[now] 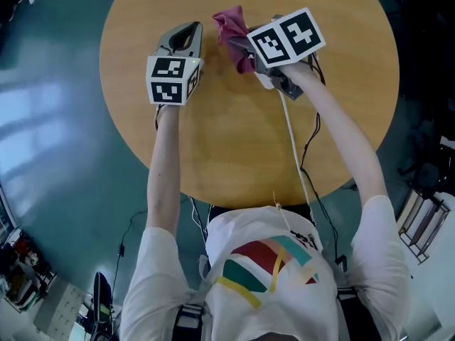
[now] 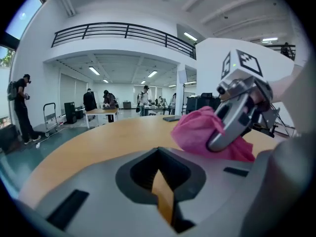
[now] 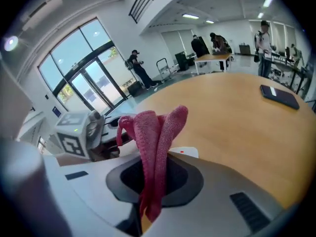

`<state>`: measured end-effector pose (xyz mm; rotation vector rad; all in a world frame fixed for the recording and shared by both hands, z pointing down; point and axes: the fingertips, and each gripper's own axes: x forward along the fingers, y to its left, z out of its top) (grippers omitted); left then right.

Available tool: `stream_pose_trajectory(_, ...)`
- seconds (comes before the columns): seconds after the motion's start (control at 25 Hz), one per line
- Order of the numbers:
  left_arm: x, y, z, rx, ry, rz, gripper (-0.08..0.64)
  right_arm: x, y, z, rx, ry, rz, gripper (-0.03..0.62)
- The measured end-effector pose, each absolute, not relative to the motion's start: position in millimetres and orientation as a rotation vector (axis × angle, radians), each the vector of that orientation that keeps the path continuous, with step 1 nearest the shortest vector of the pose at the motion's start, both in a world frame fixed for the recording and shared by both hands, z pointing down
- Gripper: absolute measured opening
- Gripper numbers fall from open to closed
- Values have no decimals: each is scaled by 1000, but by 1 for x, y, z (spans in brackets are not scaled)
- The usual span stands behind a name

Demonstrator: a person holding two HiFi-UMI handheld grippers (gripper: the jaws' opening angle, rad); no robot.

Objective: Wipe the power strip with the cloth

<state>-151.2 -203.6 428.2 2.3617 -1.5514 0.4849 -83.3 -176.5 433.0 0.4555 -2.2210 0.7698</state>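
Observation:
My right gripper (image 1: 250,54) is shut on a pink cloth (image 1: 232,33), which sticks up folded between its jaws (image 3: 155,147). Just under and beyond those jaws lies the white power strip (image 3: 183,153) with a small red light; in the head view only its end (image 1: 265,82) shows below the gripper, and its white cord (image 1: 293,144) runs toward the person. My left gripper (image 1: 186,33) rests on the round wooden table (image 1: 213,155) to the left of the cloth, shut with nothing in it (image 2: 160,181). From the left gripper view the cloth (image 2: 195,132) and right gripper (image 2: 237,117) are close ahead on the right.
A dark flat phone-like object (image 3: 280,97) lies on the far side of the table. Black cables (image 1: 311,141) hang over the near table edge beside the white cord. People, tables and a trolley stand in the hall well beyond the table.

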Motion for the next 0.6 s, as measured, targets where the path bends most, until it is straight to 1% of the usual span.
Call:
stream_pose_trajectory(0.08,-152,-195,436,2361,-1543,521,43,-90,-183,446,477,-2170,776,40)
stream_pose_trajectory(0.28,-155,-186,455,2347,-1551,563,43,-94,-189,459,506,-2127,667,40)
stream_pose_trajectory(0.48,-140,-191,459,2362,-1528,720,43,-86,-192,454,529,-2118,625,40)
stream_pose_trajectory(0.6,-142,-190,461,2358,-1491,776,43,-93,-181,451,533,-2070,443,39)
